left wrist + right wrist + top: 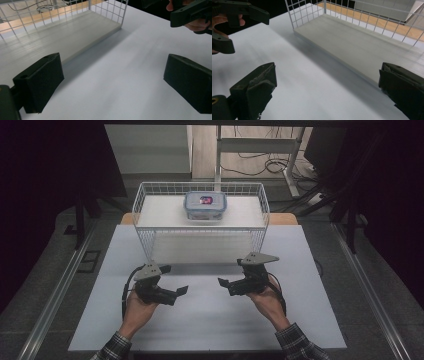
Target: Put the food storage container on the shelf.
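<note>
- White rectangular tabletop sheet [210,320] carries a white wire-mesh basket [145,200] at its far edge, centred; the basket has a pale flat floor board.
- Inside the basket, near its far wall and roughly midway along it, sits a clear plastic food container with a blue-rimmed lid [205,205]. Something dark red shows through the lid; contents cannot be identified.
- Left black two-jaw gripper [181,291] is held in the person's left hand [137,307] over the near-left part of the tabletop, jaws pointing toward the centre. Grey three-cornered plate on top.
- Left gripper view: jaws stand wide apart with nothing between them, bare white tabletop [120,82] under the gap. The basket's near corner [120,15] lies ahead to the upper left.
- Right black two-jaw gripper [222,282] is held in the person's right hand [267,300] over the near-right part of the tabletop, jaws pointing toward the centre, facing the left gripper with a gap between the two.
- Right gripper view: jaws spread wide, holding nothing; the basket's floor board [362,47] runs ahead on the right, and the left gripper [232,27] shows at the upper left.
- Both grippers are apart from the basket, just in front of its near wall.
- Plaid sleeves [300,345] enter from the near edge.
</note>
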Available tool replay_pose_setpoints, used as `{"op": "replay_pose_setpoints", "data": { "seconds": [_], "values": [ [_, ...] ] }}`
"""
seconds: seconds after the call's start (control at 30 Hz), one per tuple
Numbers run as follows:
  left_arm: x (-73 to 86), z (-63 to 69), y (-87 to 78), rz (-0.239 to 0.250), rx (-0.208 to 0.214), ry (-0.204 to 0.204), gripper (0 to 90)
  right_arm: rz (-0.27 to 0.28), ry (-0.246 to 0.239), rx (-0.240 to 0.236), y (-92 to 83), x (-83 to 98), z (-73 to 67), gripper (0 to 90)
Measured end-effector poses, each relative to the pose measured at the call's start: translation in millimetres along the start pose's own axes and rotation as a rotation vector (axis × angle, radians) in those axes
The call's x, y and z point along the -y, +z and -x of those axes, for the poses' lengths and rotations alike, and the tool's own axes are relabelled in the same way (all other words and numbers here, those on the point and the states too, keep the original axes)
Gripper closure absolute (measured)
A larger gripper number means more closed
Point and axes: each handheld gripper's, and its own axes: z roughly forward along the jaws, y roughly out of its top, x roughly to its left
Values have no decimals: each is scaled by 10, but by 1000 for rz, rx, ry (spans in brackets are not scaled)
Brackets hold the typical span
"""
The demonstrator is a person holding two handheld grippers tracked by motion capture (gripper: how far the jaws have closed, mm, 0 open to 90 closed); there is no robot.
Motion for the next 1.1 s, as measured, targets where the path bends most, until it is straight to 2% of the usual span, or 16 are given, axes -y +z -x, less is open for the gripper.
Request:
{"op": "replay_pose_setpoints", "data": {
  "seconds": [0.2, 0.4, 0.53, 1.1],
  "values": [
    [93, 108, 31, -26, 15, 14, 20, -31, 5, 1, 5, 121, -63, 12],
    [227, 162, 72, -70, 6, 25, 20, -67, -25, 15, 39, 228, -127, 12],
    [291, 163, 75, -84, 5, 18, 20, -79, -49, 16, 38, 281, -151, 11],
    [453, 166, -50, -114, -24, 0, 24, -108, -64, 14, -15, 491, -235, 10]
  ]
}}
